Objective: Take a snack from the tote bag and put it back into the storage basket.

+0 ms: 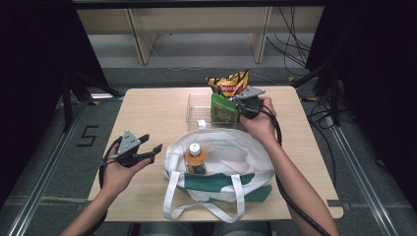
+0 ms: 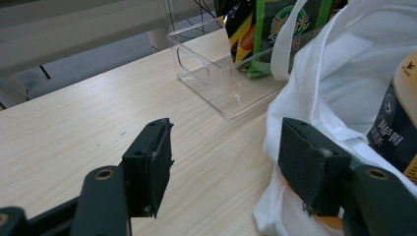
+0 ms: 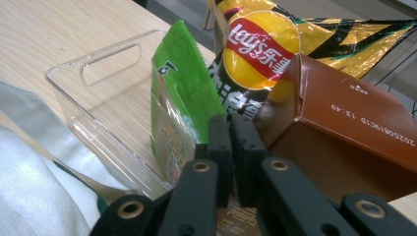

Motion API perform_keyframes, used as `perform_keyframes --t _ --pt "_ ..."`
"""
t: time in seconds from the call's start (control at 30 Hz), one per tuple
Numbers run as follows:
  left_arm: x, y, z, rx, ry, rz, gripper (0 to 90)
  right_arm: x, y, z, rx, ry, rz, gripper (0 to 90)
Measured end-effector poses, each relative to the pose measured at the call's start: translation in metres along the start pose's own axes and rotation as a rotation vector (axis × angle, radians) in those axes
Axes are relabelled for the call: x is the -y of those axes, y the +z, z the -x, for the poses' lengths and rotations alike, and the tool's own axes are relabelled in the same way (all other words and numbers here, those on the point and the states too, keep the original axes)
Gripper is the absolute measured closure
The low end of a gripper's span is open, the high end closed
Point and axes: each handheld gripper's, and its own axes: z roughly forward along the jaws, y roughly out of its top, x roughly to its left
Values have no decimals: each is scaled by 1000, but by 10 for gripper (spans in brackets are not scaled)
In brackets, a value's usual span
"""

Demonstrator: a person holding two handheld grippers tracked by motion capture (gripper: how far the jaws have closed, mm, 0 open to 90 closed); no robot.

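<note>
In the high view, a bottle (image 1: pixel 195 158) already stands in the tote bag (image 1: pixel 219 147) near the desk's (image 1: pixel 147 113) front edge. In the left gripper view, the left gripper (image 2: pixel 223 164) has its jaws released beside the bag. In the right gripper view, the right gripper (image 3: pixel 230 147) has its jaws clenched, seemingly pinching the green packet (image 3: pixel 179 105) in the clear bin (image 3: pixel 93 78); the snacks remain unpacked.

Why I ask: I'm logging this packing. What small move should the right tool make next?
Probably open the right tool and grip the green packet: its jaws stand shut beside it in the clear bin, and the tote bag lies open.
</note>
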Motion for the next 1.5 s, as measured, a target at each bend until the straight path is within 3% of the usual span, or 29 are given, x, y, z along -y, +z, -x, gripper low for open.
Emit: perform_keyframes --t 0.17,0.43,0.5,0.67,0.7,0.83,0.9,1.13,1.27,1.5 --pt "0 0 0 0 1 1 371 -2 -2 -2 24 7 34 813" --pt "-1 0 0 3 -1 10 372 -6 -11 -3 11 16 90 675" --pt "0 0 0 7 5 16 372 -7 -15 -5 -12 55 102 627" --pt "-1 -1 2 4 1 19 373 -4 -26 -6 -45 85 172 528" --pt "-1 -1 1 3 2 20 373 -3 -31 -6 -65 116 168 510" --pt "-1 -3 0 0 -3 33 377 3 -45 -3 -78 167 201 477" --pt "-1 -3 0 1 -3 37 379 8 -52 -2 -74 157 198 471" --pt "-1 -2 1 4 0 38 379 20 -71 -2 -40 190 222 463" --pt "-1 -2 1 -2 4 41 378 25 -78 -2 -65 210 232 462" --pt "-5 -1 1 4 1 58 375 32 -90 0 -50 228 249 443"
